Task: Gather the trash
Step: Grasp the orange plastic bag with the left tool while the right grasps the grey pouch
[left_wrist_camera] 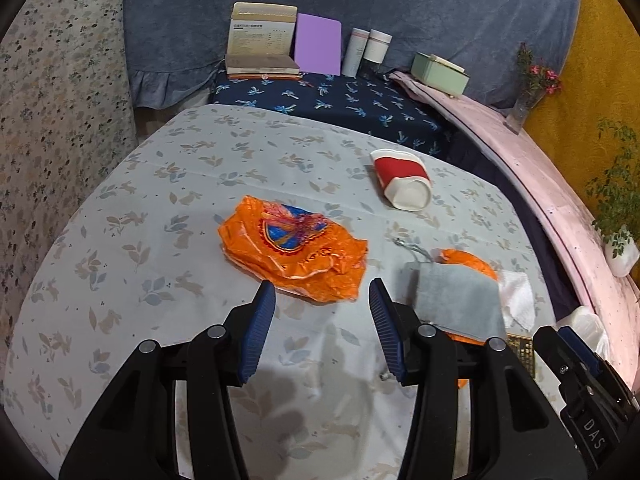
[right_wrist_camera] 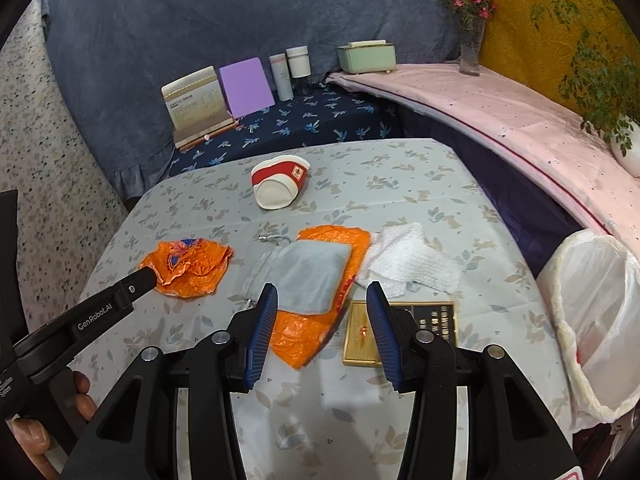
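Observation:
A crumpled orange wrapper lies on the leaf-print table, just ahead of my open, empty left gripper. It also shows in the right wrist view, with the left gripper's finger touching its near edge. A crushed red-and-white paper cup lies on its side farther back. A second orange wrapper lies under a grey cloth pouch, next to a white paper towel. My right gripper is open and empty above the pouch's near edge.
A bin lined with a white bag stands at the table's right edge. A gold-and-black box lies under the right gripper. Books, a purple board, bottles and a green box line the back. Plants stand on the pink ledge.

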`<action>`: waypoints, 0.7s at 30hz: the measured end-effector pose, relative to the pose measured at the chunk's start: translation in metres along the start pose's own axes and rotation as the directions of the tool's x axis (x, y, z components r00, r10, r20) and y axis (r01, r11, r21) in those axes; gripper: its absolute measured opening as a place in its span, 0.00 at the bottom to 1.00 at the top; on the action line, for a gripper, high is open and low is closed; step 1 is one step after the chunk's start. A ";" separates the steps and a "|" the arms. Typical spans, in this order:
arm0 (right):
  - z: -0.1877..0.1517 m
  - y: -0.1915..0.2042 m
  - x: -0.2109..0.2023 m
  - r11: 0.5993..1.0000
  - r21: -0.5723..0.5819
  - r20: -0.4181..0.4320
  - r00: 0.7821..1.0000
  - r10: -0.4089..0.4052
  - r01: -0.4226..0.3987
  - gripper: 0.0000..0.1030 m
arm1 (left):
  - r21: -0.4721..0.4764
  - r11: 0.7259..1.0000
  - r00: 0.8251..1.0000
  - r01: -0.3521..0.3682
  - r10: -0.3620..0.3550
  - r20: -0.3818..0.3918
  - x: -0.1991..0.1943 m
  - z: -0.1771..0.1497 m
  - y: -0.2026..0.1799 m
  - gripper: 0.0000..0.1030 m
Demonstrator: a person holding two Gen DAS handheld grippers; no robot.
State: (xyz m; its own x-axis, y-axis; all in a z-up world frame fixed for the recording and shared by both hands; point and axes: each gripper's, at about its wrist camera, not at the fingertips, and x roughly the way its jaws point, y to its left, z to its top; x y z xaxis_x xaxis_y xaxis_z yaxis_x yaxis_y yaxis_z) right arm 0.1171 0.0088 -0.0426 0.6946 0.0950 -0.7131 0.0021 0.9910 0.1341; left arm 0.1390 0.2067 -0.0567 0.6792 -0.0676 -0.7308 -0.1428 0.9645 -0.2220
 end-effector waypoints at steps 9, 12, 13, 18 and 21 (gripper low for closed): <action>0.001 0.009 0.036 1.000 -0.013 -0.055 0.998 0.016 -0.017 0.44 | 0.001 0.999 0.999 -0.032 0.032 -0.004 0.026 0.011 0.007 0.62; 0.002 0.011 0.047 1.000 -0.014 -0.072 0.997 0.020 -0.021 0.44 | 0.012 0.999 0.999 -0.042 0.042 -0.024 0.041 0.014 0.008 0.65; 0.002 0.012 0.050 1.000 -0.015 -0.075 0.997 0.021 -0.022 0.44 | 0.015 0.999 0.998 -0.046 0.046 -0.033 0.046 0.014 0.007 0.65; 0.001 0.015 0.064 0.999 -0.023 -0.095 0.995 0.024 -0.026 0.34 | 0.033 0.998 0.997 -0.049 0.051 -0.064 0.065 0.014 0.005 0.64; -0.001 0.015 0.069 0.999 -0.028 -0.112 0.993 0.025 -0.028 0.23 | 0.043 0.999 0.994 -0.031 0.036 -0.099 0.075 0.012 0.004 0.43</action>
State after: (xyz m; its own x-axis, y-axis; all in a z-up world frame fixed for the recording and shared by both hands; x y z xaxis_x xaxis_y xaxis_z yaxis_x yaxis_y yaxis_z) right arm 0.1643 0.0299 -0.0906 0.6093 0.1299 -0.7822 -0.0380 0.9901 0.1348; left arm 0.1978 0.2081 -0.1042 0.5992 -0.0582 -0.7985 -0.1332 0.9762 -0.1711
